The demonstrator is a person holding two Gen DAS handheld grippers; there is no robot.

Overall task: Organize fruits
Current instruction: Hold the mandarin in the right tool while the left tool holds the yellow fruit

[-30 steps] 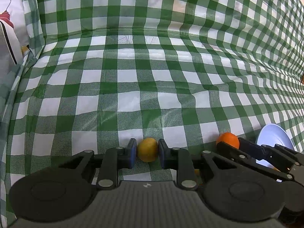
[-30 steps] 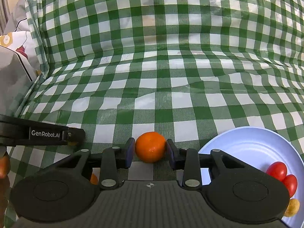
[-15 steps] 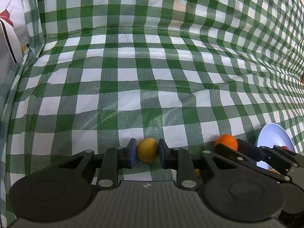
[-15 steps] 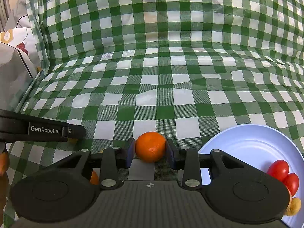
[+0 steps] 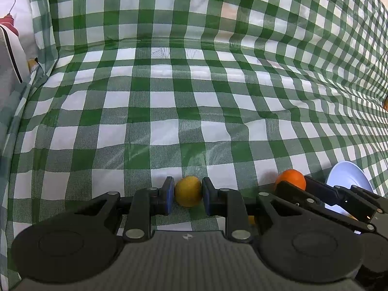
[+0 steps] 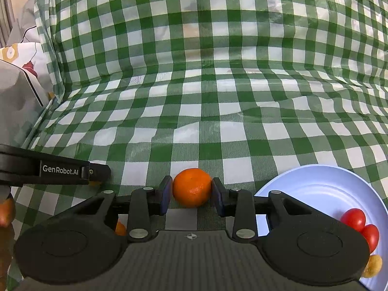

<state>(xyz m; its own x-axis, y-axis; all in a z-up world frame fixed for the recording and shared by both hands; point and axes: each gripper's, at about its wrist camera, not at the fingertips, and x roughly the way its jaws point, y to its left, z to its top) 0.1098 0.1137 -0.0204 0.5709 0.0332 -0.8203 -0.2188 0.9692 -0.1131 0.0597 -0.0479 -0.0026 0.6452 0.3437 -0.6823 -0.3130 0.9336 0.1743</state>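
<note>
My left gripper point(image 5: 188, 195) is shut on a small yellow-orange fruit point(image 5: 188, 194), both pads pressing its sides, low over the checked cloth. My right gripper point(image 6: 192, 189) is shut on an orange mandarin point(image 6: 192, 186) in the same way. In the left wrist view the mandarin point(image 5: 291, 180) shows at the right, held by the right gripper's black fingers point(image 5: 320, 194). A pale blue plate point(image 6: 322, 189) lies at the right and carries two red tomatoes point(image 6: 352, 219) and a small yellow fruit point(image 6: 373, 265). The left gripper's finger point(image 6: 72, 172) crosses the left edge of the right wrist view.
A green and white checked cloth point(image 5: 169, 111) covers the surface and rises as a backdrop behind. Another orange fruit point(image 6: 120, 229) peeks out under the right gripper's body. Pale printed fabric point(image 6: 21, 84) lies at the far left. A reddish fruit point(image 6: 6, 212) sits at the left edge.
</note>
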